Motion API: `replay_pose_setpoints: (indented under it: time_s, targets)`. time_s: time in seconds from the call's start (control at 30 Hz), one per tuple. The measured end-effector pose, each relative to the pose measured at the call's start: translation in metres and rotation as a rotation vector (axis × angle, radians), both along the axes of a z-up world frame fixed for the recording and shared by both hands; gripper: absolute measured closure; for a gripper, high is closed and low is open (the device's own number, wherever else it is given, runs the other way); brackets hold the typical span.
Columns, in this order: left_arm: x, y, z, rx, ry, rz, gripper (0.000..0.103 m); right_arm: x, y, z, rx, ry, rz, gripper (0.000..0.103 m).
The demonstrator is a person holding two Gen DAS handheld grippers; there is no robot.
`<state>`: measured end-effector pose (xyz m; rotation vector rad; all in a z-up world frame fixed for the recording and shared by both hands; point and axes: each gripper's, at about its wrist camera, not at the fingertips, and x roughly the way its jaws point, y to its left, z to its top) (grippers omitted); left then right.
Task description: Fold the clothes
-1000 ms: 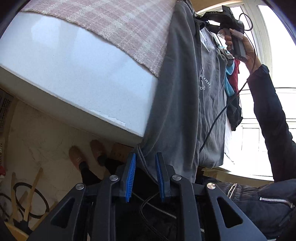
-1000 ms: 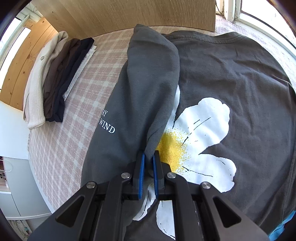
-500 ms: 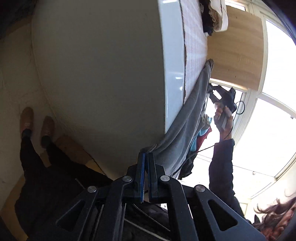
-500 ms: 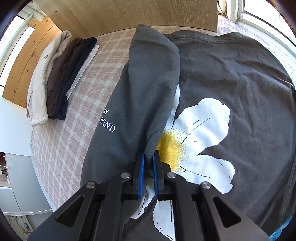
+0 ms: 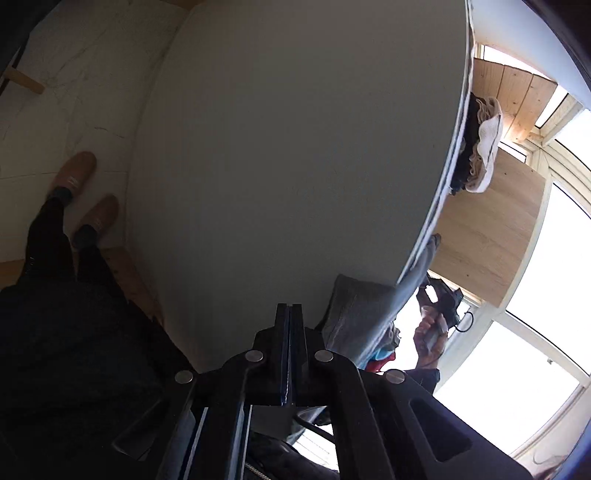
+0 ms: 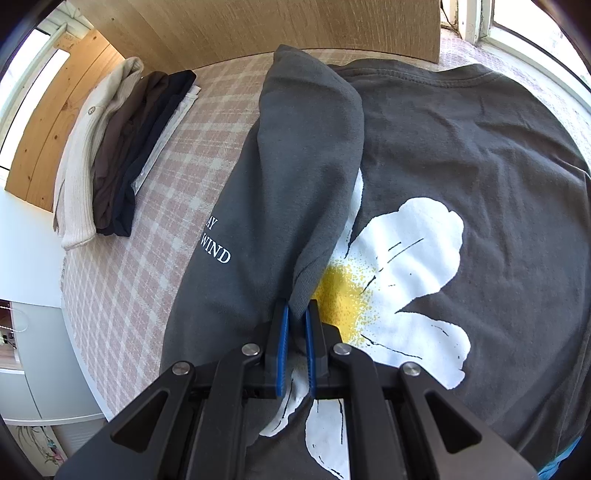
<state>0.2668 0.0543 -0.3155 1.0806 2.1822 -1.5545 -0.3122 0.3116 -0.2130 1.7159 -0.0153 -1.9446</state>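
A dark grey T-shirt [image 6: 461,147] with a white and yellow flower print [image 6: 406,258] lies flat on the checked tablecloth [image 6: 147,277]. Its left side is folded over onto the print, and my right gripper [image 6: 296,310] is shut on the edge of that folded part [image 6: 306,147]. In the left wrist view my left gripper [image 5: 290,306] is shut with its pads together and nothing between them. It sits below the tabletop, facing the table's pale side [image 5: 295,147]. The T-shirt's hem [image 5: 362,314] hangs over the table edge just right of the fingertips.
A stack of folded clothes [image 6: 110,166] lies at the table's far left, also seen edge-on as the stack [image 5: 480,147]. A wooden panel [image 6: 258,26] backs the table. The person's legs and brown shoes [image 5: 74,173] stand on the floor, and bright windows [image 5: 535,332] lie beyond.
My left gripper has shut, rolled over and dropped down along the table's side; the hanging hem now lies to its right. The right gripper has stayed still, holding the fold.
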Motion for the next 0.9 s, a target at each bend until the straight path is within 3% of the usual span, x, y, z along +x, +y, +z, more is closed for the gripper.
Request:
replay_pose_setpoints:
  time_s: [0.07, 0.33, 0.43, 0.53, 0.67, 0.83, 0.9]
  targets:
    - [-0.004, -0.012, 0.018, -0.098, 0.002, -0.038, 0.103, 0.000, -0.001, 0.000, 0.001, 0.004, 0.002, 0.094]
    - [-0.150, 0.030, 0.129, -0.346, 0.395, -0.474, 0.103, 0.000, 0.009, 0.007, -0.028, -0.023, -0.007, 0.092]
    - [-0.198, 0.049, 0.144, -0.434, 0.447, -0.617, 0.103, 0.003, 0.021, 0.024, -0.051, -0.030, 0.012, 0.092]
    - [-0.238, 0.070, 0.140, -0.462, 0.443, -0.746, 0.103, -0.003, 0.042, 0.058, -0.103, 0.033, 0.010, 0.089]
    - [-0.249, 0.090, 0.118, -0.465, 0.390, -0.891, 0.103, -0.033, 0.039, 0.087, -0.110, 0.145, -0.014, 0.058]
    - [-0.257, 0.095, 0.106, -0.418, 0.367, -0.933, 0.103, -0.057, 0.005, 0.049, -0.037, 0.054, 0.028, 0.058]
    - [-0.259, 0.097, 0.113, -0.434, 0.381, -0.950, 0.103, -0.051, 0.005, 0.034, -0.067, -0.005, 0.039, 0.058]
